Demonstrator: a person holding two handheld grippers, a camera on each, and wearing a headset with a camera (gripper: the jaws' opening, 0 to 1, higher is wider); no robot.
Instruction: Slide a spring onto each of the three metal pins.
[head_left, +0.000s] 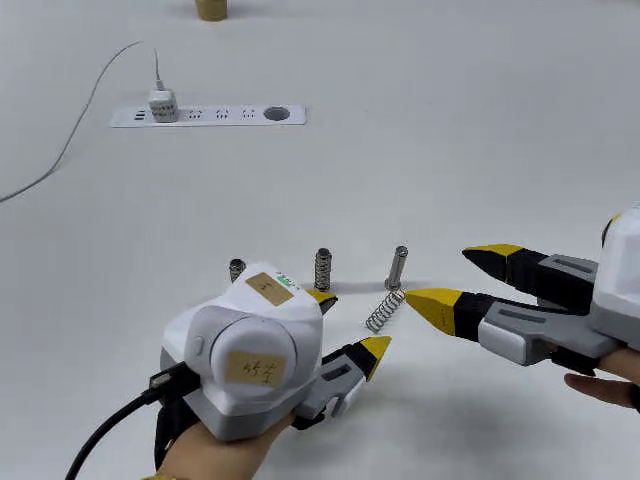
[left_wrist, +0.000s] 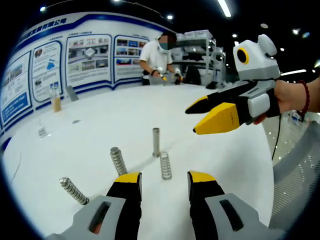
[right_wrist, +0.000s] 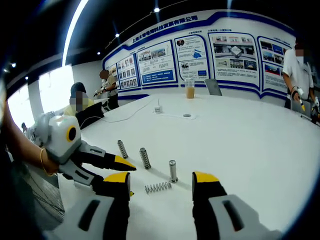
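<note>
Since it lies loose, silver coil spring (head_left: 384, 311): centre frame, beside bare metal pin (head_left: 397, 267).
Right tool (head_left: 437, 273): spread, so I can take it.
Left tool (head_left: 357, 320): spread, empty.

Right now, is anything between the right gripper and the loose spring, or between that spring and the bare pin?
Nothing visible. The loose spring lies flat beside the base of the bare pin, and the open right gripper faces it across bare table.
</note>
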